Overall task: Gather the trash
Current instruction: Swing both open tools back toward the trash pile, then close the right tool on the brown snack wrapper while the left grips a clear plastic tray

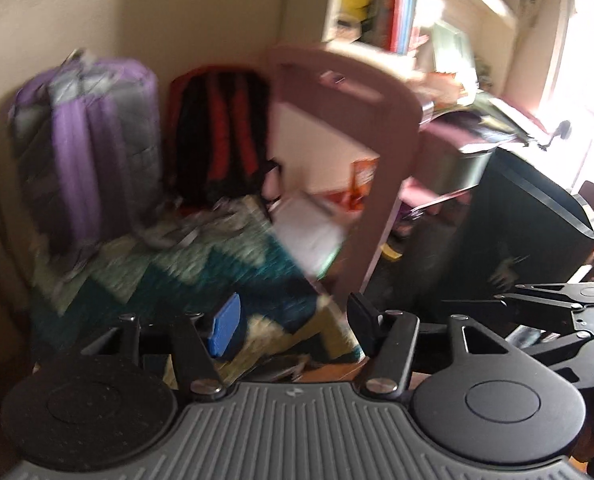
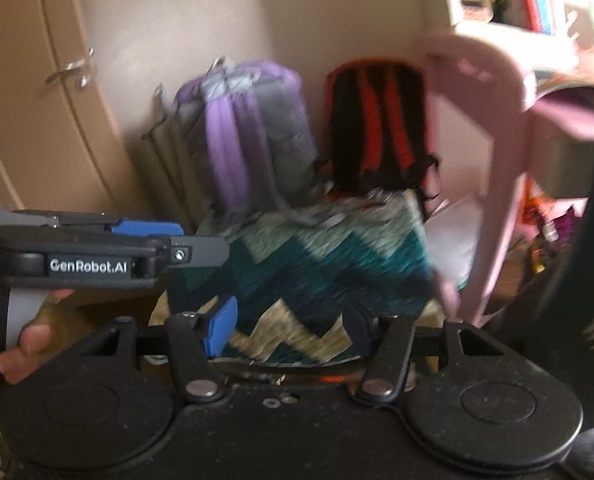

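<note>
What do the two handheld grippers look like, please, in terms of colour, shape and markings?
Both are black linkage grippers with round black discs either side and silver pivot bolts. The left gripper has a ribbed grey body; the right gripper has a plain black one. On each, one blue pad and one dark pad show. White "GenRobot.AI" lettering marks the left gripper's side.

"GenRobot.AI" stands in white on the left claw body

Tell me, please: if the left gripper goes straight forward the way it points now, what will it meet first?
Most likely the zigzag blanket, which fills the space between the open fingers of the left gripper. The pink chair stands just right of that line. The picture is blurred, so depth is uncertain.
</note>
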### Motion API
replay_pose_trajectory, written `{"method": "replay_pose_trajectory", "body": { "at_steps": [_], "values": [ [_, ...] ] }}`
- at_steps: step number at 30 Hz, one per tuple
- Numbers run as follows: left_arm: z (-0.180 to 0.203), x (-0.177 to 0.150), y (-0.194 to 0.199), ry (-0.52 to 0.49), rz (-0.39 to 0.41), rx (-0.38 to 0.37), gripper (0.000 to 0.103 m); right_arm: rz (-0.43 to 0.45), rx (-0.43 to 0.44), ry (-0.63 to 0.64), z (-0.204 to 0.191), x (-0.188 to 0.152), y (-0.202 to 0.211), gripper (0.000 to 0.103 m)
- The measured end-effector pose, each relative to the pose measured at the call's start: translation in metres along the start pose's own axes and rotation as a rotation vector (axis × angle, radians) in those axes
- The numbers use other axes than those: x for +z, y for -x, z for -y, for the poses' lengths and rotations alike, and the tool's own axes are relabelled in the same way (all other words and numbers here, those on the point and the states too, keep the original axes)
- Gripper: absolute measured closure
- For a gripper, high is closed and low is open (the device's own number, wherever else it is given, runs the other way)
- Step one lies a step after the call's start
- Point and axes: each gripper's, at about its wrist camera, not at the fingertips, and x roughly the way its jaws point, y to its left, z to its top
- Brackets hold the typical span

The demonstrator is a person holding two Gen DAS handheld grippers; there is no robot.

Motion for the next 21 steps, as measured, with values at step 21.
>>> {"method": "replay_pose_trajectory", "body": {
  "at_steps": [21],
  "values": [
    [-0.144,-0.143,-0.157,0.258,-0.248,0.193,0.020,-0.487,-0.014,-0.153,0.013,-0.126,-0.251,0.044]
  ]
}}
